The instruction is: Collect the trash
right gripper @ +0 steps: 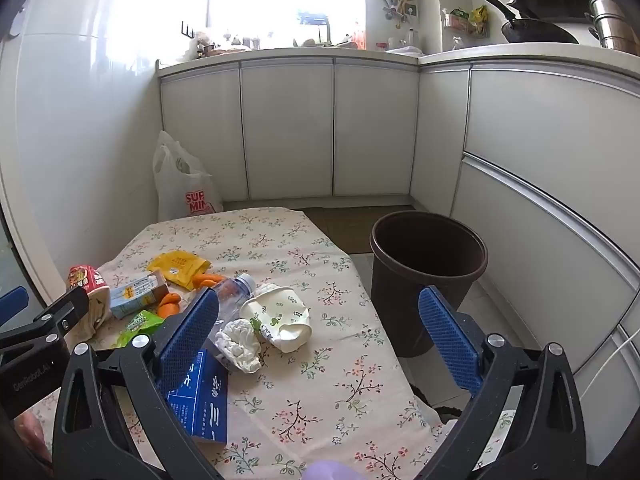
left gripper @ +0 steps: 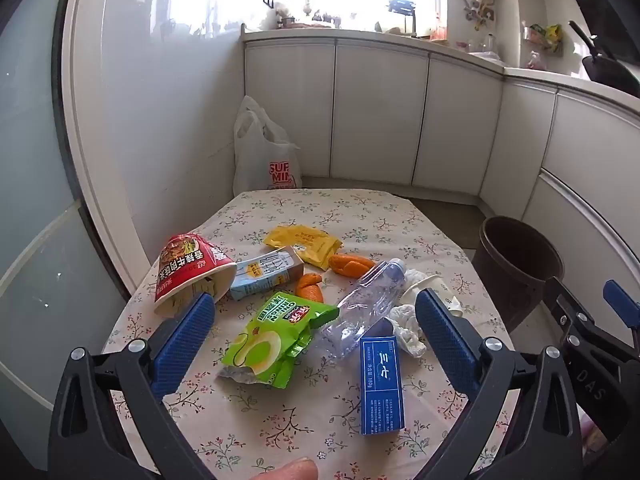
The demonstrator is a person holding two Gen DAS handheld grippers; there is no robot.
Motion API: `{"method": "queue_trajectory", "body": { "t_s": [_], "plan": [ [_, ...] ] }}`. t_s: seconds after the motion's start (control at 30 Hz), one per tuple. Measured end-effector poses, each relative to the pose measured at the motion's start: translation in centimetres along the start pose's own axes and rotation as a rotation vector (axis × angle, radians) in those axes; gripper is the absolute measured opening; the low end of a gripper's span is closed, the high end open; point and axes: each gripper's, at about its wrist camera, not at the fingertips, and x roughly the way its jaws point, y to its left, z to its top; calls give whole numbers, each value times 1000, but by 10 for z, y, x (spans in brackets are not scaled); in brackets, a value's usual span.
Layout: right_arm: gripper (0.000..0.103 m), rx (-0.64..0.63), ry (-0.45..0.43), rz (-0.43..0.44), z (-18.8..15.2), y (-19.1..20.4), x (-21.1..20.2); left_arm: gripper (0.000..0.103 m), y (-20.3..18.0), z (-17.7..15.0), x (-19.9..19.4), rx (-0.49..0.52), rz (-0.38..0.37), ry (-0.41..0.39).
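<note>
- Both spread wide, holding nothing: left gripper [left gripper: 314, 320], right gripper [right gripper: 320, 320].
- Trash heaped mid-table: bottle [left gripper: 366, 304], green packet [left gripper: 276, 340], blue box [left gripper: 380, 384]; bin [right gripper: 428, 276] at two o'clock, on floor.
- Could roll off if bottle nudged.
- Could drag neighbours along, packet overlapping bottle.

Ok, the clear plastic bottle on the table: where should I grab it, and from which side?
Grip the clear bottle across its mid-body, coming from above with the open left gripper. It lies on its side, cap away from the camera, and its round body looks squashable, so close gently.

Home kitchen; white cabinets [right gripper: 288, 128], wok [right gripper: 536, 32] on countertop [right gripper: 520, 54].
</note>
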Motion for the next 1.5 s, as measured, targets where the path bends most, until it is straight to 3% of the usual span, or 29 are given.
{"method": "queue_trajectory", "body": {
  "t_s": [0.57,1.5],
  "plan": [
    [96,2,-5,-9,-2,-4,0,97,-18,5,-5,4,-5,-4],
    [96,-7,9,-7,-5,0,4,97,-8,-3,3,12,-21,10]
  ]
}}
